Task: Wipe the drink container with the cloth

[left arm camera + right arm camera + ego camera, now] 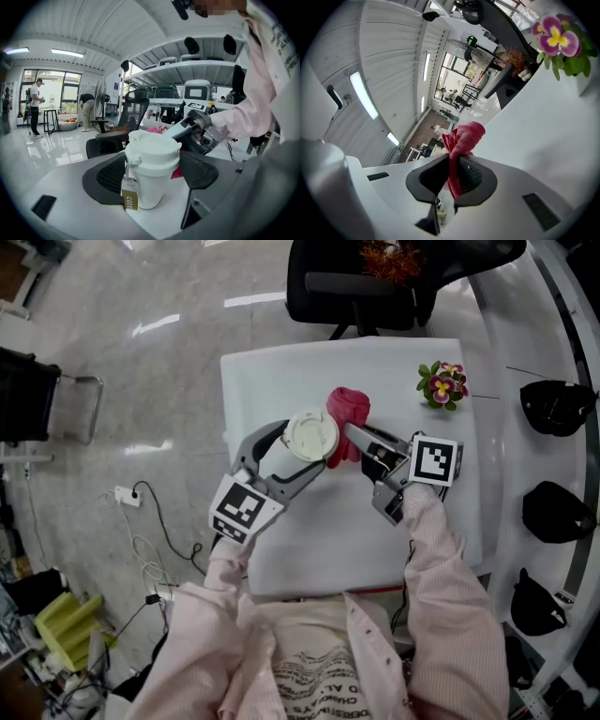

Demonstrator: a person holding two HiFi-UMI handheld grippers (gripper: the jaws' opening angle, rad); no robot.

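Observation:
A white lidded drink cup (311,435) with a small coffee tag stands between the jaws of my left gripper (302,448), which is shut on its sides. In the left gripper view the cup (151,161) fills the gap of that gripper (152,176), and both pads meet the lid's rim. My right gripper (354,439) is shut on a red cloth (349,409), which bunches up against the cup's right side. In the right gripper view the cloth (463,137) sticks out past the shut jaws of the gripper (452,171). A red edge of cloth (177,172) shows behind the cup.
The white table (272,381) carries a small pot of purple and yellow flowers (442,383) at its far right corner. A black office chair (375,282) stands beyond the far edge. Cables and a power strip (127,495) lie on the floor at the left.

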